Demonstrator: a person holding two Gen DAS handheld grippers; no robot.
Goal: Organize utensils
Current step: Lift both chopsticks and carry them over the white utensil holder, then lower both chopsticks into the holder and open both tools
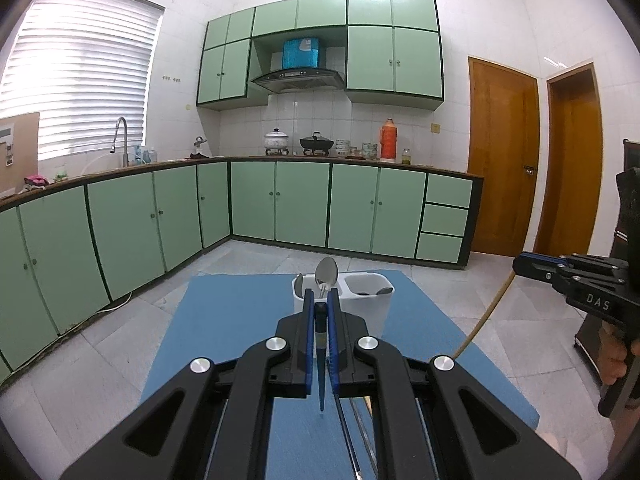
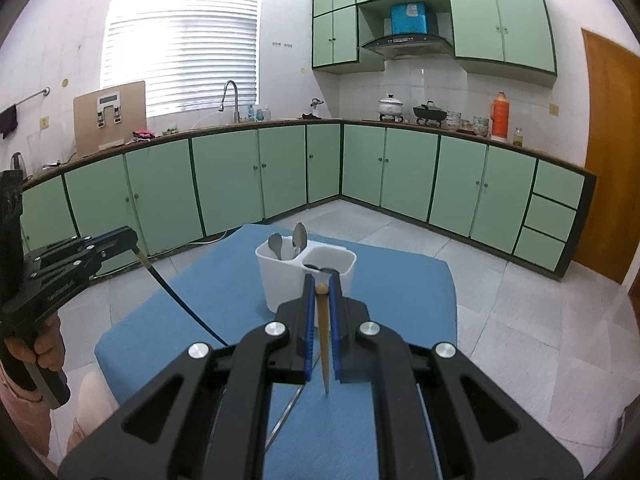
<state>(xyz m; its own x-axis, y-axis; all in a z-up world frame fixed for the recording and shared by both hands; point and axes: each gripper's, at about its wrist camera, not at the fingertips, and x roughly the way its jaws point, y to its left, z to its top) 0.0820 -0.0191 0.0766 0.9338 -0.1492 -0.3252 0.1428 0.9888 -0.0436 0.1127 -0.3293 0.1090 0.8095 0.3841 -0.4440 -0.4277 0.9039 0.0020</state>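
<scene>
At lower centre, the left gripper (image 1: 320, 304) is pinching a dark chopstick (image 1: 321, 364) between its jaws, and the right gripper (image 2: 322, 286) is pinching a wooden chopstick (image 2: 324, 344) likewise. Beyond, at centre frame, a white holder (image 2: 280, 276) is carrying spoons (image 2: 300, 235) on a blue mat (image 2: 400, 276).

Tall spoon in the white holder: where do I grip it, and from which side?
Grip the tall spoon at the neck just under its upturned bowl, coming down from above: the handle is sunk in the white holder, so only that end clears the rim.
</scene>
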